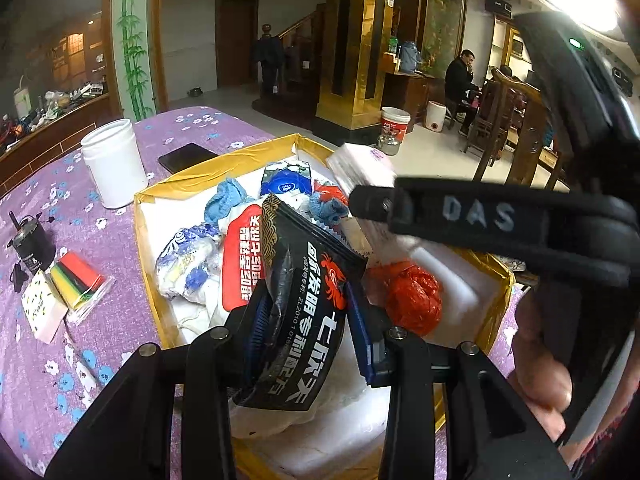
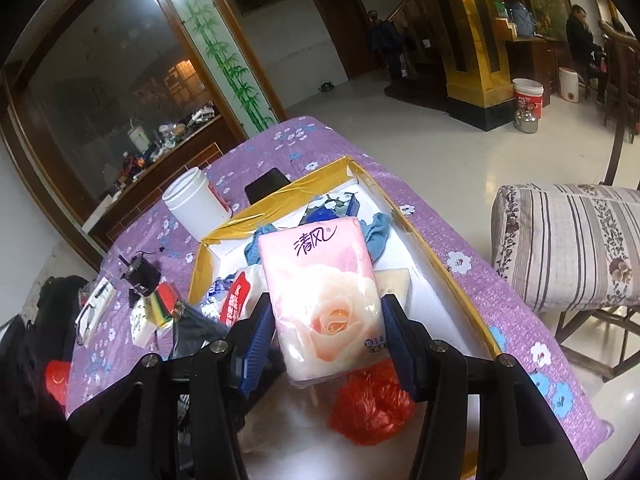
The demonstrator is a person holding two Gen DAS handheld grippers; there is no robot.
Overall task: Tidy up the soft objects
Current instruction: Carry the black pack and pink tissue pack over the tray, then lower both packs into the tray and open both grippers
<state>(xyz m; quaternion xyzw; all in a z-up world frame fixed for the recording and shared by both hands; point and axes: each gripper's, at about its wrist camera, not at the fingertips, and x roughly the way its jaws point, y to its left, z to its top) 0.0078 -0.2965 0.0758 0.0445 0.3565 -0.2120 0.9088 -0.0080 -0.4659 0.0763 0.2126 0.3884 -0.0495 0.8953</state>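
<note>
left gripper (image 1: 308, 316) clenches black printed plastic pouch (image 1: 308, 300) | right gripper (image 2: 328, 316) clenches pink rose-printed tissue pack (image 2: 326, 292) | both above gold-rimmed white foam box (image 2: 440, 276), for stowing

White tile floor (image 2: 400, 128), bamboo panel (image 2: 224, 56), wood door (image 1: 236, 40), gold pillar (image 1: 352, 40).

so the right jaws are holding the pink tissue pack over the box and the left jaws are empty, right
Not quite. The left gripper is not empty: in the left wrist view its jaws are clamped on a black snack bag above the gold-rimmed box. The rest holds: the right gripper grips the pink tissue pack over the box.
</note>
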